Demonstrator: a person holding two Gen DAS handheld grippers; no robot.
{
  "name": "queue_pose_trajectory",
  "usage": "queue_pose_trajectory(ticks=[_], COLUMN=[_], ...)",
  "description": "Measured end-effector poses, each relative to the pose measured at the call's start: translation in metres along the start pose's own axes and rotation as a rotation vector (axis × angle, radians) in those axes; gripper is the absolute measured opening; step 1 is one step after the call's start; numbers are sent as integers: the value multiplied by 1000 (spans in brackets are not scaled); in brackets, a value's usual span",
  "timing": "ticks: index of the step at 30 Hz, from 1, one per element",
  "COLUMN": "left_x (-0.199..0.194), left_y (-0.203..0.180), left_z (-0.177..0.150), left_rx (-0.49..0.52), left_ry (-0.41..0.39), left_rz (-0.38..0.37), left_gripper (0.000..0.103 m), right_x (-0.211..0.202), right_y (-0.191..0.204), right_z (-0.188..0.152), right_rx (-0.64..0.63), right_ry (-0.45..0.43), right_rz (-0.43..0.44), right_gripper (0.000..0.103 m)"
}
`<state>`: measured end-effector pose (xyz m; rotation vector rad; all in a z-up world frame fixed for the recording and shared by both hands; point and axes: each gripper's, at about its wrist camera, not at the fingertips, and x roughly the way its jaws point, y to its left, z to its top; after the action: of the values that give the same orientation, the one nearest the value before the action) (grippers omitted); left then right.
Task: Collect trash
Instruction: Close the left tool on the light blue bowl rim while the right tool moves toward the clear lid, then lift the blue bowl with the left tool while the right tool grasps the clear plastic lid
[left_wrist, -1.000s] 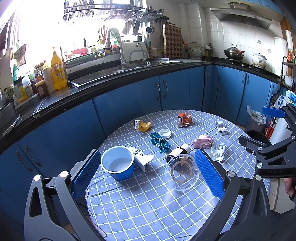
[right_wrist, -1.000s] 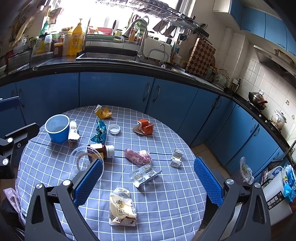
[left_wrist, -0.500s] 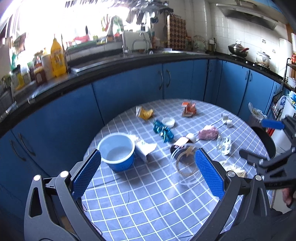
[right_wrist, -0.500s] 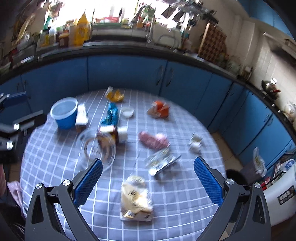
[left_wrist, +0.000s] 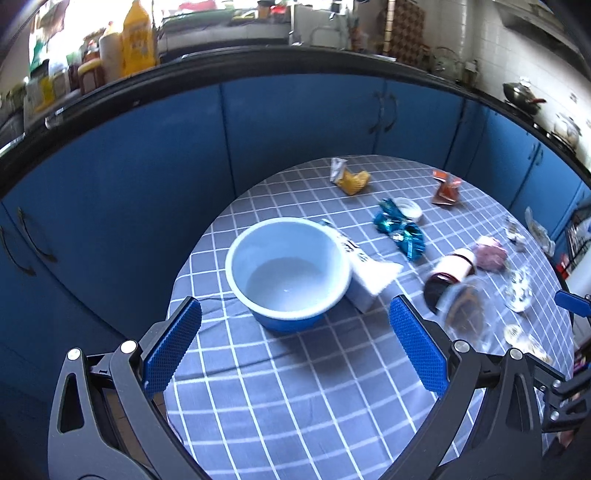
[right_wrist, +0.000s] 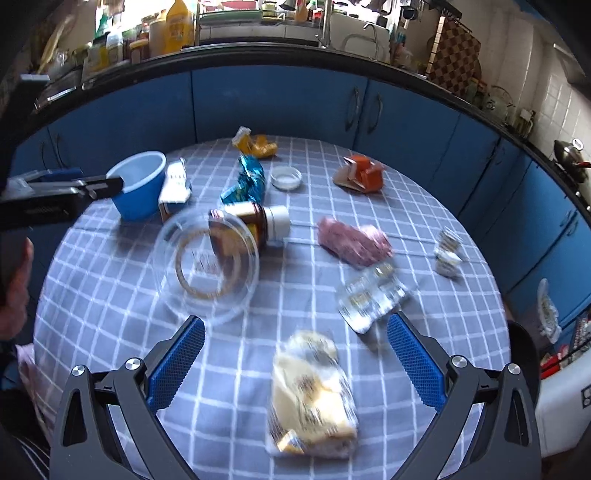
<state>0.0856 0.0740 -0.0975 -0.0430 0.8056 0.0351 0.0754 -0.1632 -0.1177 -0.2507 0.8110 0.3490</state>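
The yellow snack bag (right_wrist: 314, 391) lay flat on the checked cloth at the near edge of the round table (right_wrist: 443, 369), right in front of the right gripper (right_wrist: 293, 363). It looked light, thin and crinkly, and most likely a bit slippery, so I think it would squash and slide if pushed. The best place to grab it seemed to be one puffed edge, pinched from both sides.

Near it lay a clear pill pack (right_wrist: 373, 299), stiff and flat, which looked hard to lift off the cloth. The pink wrapper (right_wrist: 352, 240) and the teal wrapper (right_wrist: 245, 181) were soft and crumpled. The brown bottle (right_wrist: 251, 223) lay on its side behind a clear lid (right_wrist: 207, 264) and could roll.

The blue bowl (left_wrist: 288, 269) stood upright on the left side of the table, with a small white carton (left_wrist: 364, 273) touching it. It seemed a good place to drop the trash.

The right gripper was spread wide with nothing in it, tipped down over the snack bag. The left gripper (left_wrist: 295, 347) was spread wide too, holding nothing, and it hung just in front of the blue bowl, pointing down at it
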Motion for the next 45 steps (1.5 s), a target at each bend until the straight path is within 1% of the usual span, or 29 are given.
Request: queue_pose_trajectory(ticks=[3,6,10,14,15,17,18,19,21,23,24,25,27,28,29,30,31,34,37,40,45], left_x=[10,19,31,38,41,47,51,55,60,61,61,60,59,58,56,55,55,54,53,45,31], left_y=[7,12,16,9,7,4,4,4,4,6,7,8,8,9,9,9,8,7,7,7,8], left_z=[2,4,7,7,8,7,7,7,8,8,8,8,7,6,6,6,5,5,3,2,6], left_rx=[-1,9,13,37,42,51,52,50,41,30,26,25,21,17,18,20,27,31,27,25,27], left_ry=[10,16,32,35,39,52,59,70,82,83,78,75,68,56,51,50,51,48,47,4,-35], left_rz=[14,14,-28,-57,-60,-68,-72,-79,-92,-102,-106,-114,-108,-105,-112,-112,-97,-97,-98,-84,-88], left_gripper=[100,100,100,100,100,100,100,100,100,100,100,100,100,99,93,82,77,77,76,76,76], right_x=[9,24,43,46,45,46,47,49,53,55,54,55,54,53,52,50,48,43,43,39,31], right_y=[6,10,14,11,10,10,9,8,6,6,6,7,8,8,9,9,10,10,7,6,7], right_z=[13,23,27,28,29,30,30,29,28,26,25,24,24,25,26,26,27,28,28,26,28], right_rx=[-3,-13,-24,-12,-13,-21,-20,-15,-7,-7,-10,-13,-18,-16,-16,-20,-27,-27,-12,-3,-1], right_ry=[-6,13,54,62,62,65,75,91,113,119,119,118,110,106,100,94,85,71,76,66,44], right_rz=[21,20,-11,-4,-6,-13,-5,5,25,36,44,50,54,72,82,82,82,93,95,98,98], right_gripper=[97,97,97,96,94,77,61,48,34,27,14,10,6,4,3,3,3,3,3,2,2])
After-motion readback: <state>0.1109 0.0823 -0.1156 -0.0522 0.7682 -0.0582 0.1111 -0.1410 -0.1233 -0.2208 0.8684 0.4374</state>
